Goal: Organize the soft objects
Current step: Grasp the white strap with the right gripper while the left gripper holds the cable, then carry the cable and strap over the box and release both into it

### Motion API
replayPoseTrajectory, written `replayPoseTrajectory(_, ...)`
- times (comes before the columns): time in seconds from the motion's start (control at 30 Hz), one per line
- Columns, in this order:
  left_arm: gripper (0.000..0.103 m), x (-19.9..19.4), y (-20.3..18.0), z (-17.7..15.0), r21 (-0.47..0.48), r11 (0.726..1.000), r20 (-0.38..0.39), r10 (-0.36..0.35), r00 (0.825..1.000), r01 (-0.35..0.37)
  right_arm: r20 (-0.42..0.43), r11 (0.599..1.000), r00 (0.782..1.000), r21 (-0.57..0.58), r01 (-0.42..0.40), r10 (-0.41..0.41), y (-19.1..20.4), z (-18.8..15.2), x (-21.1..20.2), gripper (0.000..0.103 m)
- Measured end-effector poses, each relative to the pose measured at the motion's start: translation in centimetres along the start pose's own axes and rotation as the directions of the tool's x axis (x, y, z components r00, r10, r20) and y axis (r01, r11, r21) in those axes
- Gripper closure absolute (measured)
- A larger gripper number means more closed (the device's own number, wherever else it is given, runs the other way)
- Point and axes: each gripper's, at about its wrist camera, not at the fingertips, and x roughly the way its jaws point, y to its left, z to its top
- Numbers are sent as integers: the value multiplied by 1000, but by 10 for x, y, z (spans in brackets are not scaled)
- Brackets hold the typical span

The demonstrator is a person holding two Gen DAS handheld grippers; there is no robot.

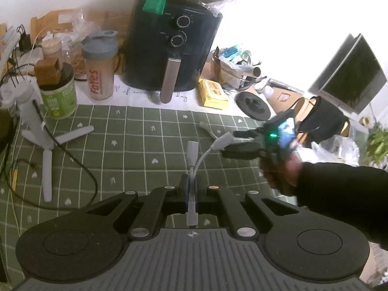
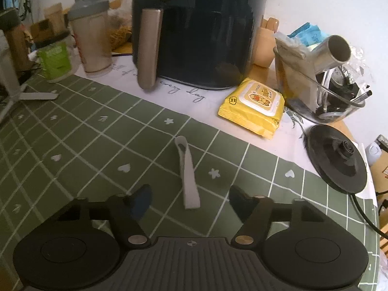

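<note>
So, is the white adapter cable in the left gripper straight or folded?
Folded. The left gripper has its jaws shut on the white adapter cable, and both plug ends stick out forward side by side.

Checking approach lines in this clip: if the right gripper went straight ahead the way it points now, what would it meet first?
Probably the white strap lying flat on the green checked cloth, centred between the open right gripper's jaws. Depth is unclear; beyond it stands the black air fryer.

White cable [image 1: 194, 167], strap [image 2: 187, 172] flat.
</note>
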Motion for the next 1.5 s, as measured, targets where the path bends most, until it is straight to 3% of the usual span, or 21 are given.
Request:
replayPoseTrajectory(0.17,98,-11,-2,-16,-23,1000,-3,13,1000,-13,0,999,999,-13,37,-37,5,1,18,58)
replayPoseTrajectory(0.33,98,-15,-2,-29,-45,999,-15,21,1000,-21,-8,999,999,-8,34,-34,4,1,26,89)
replayPoseTrajectory(0.5,100,-17,-2,-36,-62,998,-24,14,1000,-16,-20,999,999,-24,36,-37,6,3,22,100)
replayPoseTrajectory(0.9,100,-18,-7,-40,-31,1000,-16,-2,1000,2,11,999,999,-6,-34,34,1,14,-40,100)
replayPoseTrajectory(1.17,100,-29,-15,-33,20,1000,8,-9,1000,9,55,999,998,27,-33,32,-5,18,-102,100)
replayPoseTrajectory(1.5,100,-25,-14,-45,31,999,-56,-34,998,36,120,996,991,55,-64,57,3,3,-194,100)
